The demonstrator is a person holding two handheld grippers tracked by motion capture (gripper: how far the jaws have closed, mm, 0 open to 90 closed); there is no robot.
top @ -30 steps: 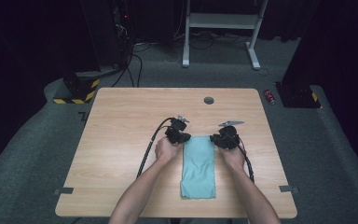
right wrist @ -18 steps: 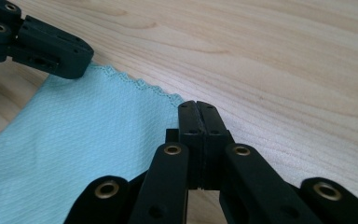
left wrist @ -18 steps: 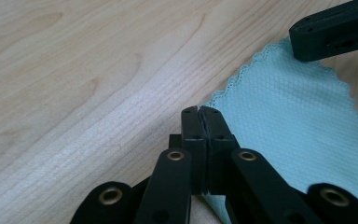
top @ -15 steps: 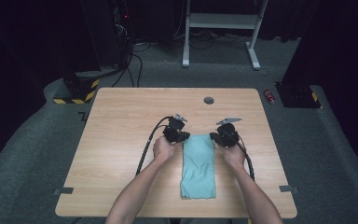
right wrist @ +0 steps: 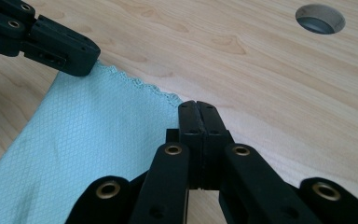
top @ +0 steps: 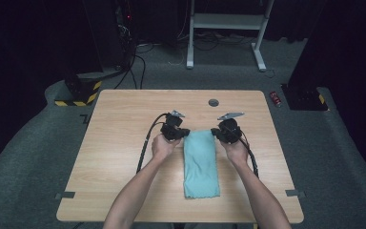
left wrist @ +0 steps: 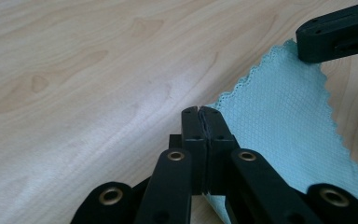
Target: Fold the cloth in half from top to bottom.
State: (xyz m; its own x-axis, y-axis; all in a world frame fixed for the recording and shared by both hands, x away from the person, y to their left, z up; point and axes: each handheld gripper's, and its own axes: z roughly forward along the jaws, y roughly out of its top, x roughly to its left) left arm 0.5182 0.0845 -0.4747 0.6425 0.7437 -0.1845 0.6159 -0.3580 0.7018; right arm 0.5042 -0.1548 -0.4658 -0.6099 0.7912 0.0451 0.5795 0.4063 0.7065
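Left claw (top: 185,133) clenched on the far left corner of the teal cloth (top: 201,162), jaws pressed together over the scalloped hem. Between the two claws, cloth spread flat on the wooden desk (top: 119,143), long side running back toward the person. Right claw (top: 215,133) clenched likewise on the far right corner, jaws tight with fabric caught under them. Beyond the right claw, a round hole (top: 213,102) in the desk.

The worktop (left wrist: 98,70) was pale, smooth wood with visible grain; the cloth (right wrist: 88,144) was teal fabric, diamond-woven with scalloped edging; the fingers (left wrist: 193,135) were matt black plastic.
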